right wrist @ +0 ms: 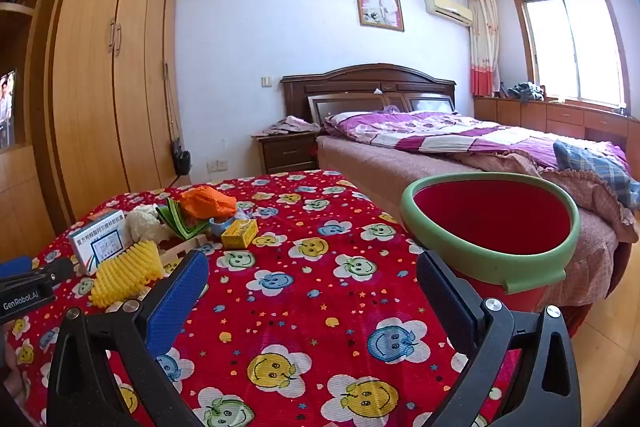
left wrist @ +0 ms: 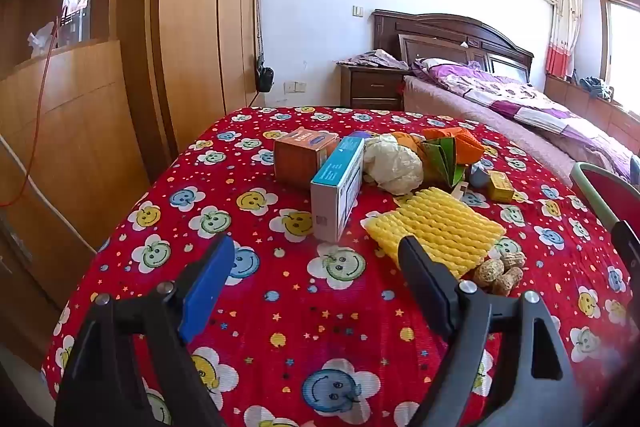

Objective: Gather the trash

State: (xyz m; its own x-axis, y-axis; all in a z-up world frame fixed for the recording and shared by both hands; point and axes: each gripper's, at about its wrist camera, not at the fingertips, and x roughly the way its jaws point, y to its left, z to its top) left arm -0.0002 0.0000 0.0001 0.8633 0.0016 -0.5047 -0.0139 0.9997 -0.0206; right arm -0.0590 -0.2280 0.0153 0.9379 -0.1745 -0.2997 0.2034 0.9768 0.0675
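Note:
Trash lies on a table with a red smiley-flower cloth (left wrist: 280, 307): a white and teal box (left wrist: 338, 187), an orange box (left wrist: 304, 153), crumpled white paper (left wrist: 394, 163), a yellow foam net (left wrist: 436, 231), peanuts (left wrist: 500, 273), orange and green wrappers (left wrist: 448, 151) and a small yellow box (left wrist: 500, 186). My left gripper (left wrist: 316, 255) is open and empty, just short of the white box and foam net. My right gripper (right wrist: 312, 267) is open and empty over the cloth. A red bin with a green rim (right wrist: 492, 223) stands at the table's right edge.
A wooden wardrobe (right wrist: 112, 67) lines the left wall. A bed with purple bedding (right wrist: 460, 139) and a nightstand (right wrist: 286, 147) stand beyond the table. The left gripper's body (right wrist: 28, 287) shows at the left of the right wrist view.

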